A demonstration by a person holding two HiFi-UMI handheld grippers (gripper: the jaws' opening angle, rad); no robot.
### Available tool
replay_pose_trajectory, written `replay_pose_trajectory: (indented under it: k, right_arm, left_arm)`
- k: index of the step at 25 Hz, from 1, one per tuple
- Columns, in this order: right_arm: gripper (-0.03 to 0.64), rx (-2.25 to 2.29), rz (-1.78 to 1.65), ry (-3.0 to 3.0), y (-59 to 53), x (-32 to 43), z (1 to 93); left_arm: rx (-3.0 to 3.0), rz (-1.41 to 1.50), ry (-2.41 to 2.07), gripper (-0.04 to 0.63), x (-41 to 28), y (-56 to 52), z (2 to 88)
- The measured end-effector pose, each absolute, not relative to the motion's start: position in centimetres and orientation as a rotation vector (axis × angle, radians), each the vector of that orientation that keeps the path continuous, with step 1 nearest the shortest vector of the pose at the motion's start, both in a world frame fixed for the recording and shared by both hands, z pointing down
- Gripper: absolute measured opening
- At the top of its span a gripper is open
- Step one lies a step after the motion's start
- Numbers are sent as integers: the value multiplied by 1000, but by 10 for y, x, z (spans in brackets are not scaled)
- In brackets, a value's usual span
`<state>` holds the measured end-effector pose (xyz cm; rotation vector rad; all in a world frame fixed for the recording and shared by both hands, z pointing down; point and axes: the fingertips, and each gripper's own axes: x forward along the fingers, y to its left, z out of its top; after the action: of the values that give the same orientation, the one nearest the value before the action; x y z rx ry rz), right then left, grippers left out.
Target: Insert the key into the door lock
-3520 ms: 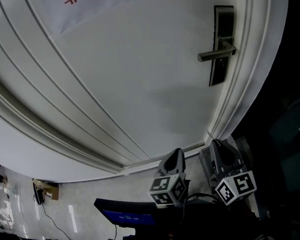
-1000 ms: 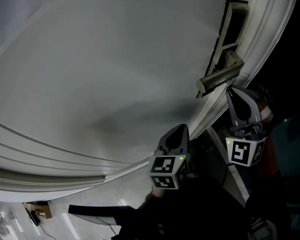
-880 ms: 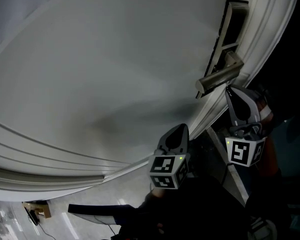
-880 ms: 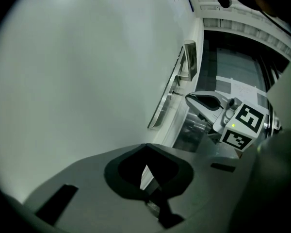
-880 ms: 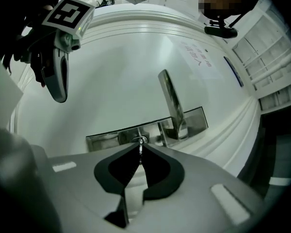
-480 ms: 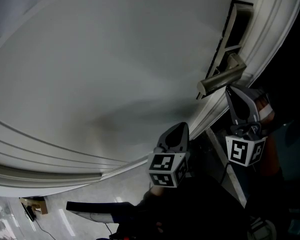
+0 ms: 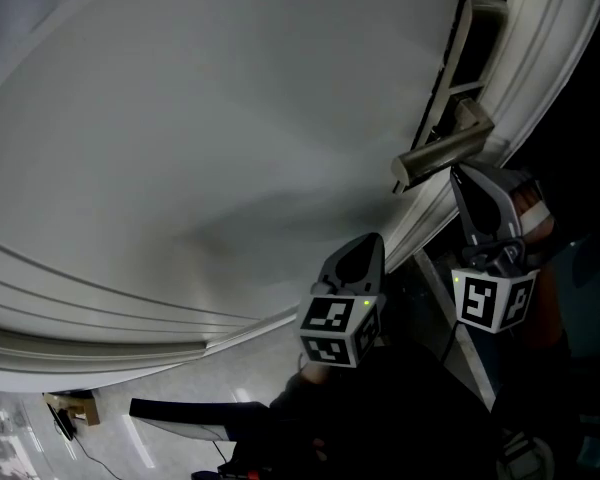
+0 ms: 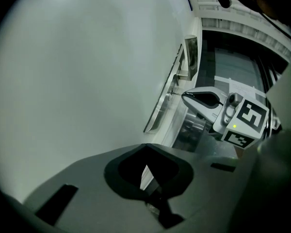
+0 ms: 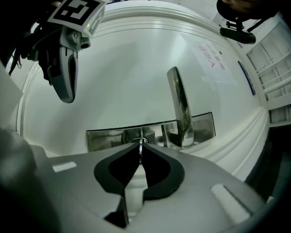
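Note:
A white door (image 7: 230,138) fills the head view, with a dark metal lock plate (image 7: 467,53) and a lever handle (image 7: 442,150) at its right edge. My right gripper (image 7: 468,183) sits just under the lever, shut on a thin metal key (image 9: 140,149) seen edge-on. The key tip is right at the lock plate (image 9: 106,136), left of the lever handle (image 9: 178,106); I cannot tell whether it has entered the keyhole. My left gripper (image 7: 366,245) hangs lower and to the left, close to the door, shut with nothing in it. The left gripper view shows the right gripper (image 8: 203,98) by the lock plate (image 8: 157,118).
The moulded door frame (image 7: 545,78) runs down the right side, with darkness beyond it. Raised panel mouldings (image 7: 100,303) cross the door's lower left. A pale floor (image 7: 130,408) with a small cardboard box (image 7: 75,408) lies below.
Since 3.5 s ago both grippers have risen from the floor level to the door handle. Over the last second the left gripper edged up a little; the right gripper has barely moved.

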<state>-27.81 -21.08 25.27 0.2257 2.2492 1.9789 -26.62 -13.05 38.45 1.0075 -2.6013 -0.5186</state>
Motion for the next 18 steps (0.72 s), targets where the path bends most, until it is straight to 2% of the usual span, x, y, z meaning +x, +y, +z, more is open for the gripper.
replay_pose_trajectory:
  k: [10, 18]
  right_arm:
    - [12, 207, 2038, 2230, -210, -282, 252]
    - [12, 203, 2051, 2222, -211, -284, 253]
  left_arm:
    - [1161, -641, -2557, 0, -277, -158, 342]
    - [1133, -769, -2525, 0, -279, -159, 343]
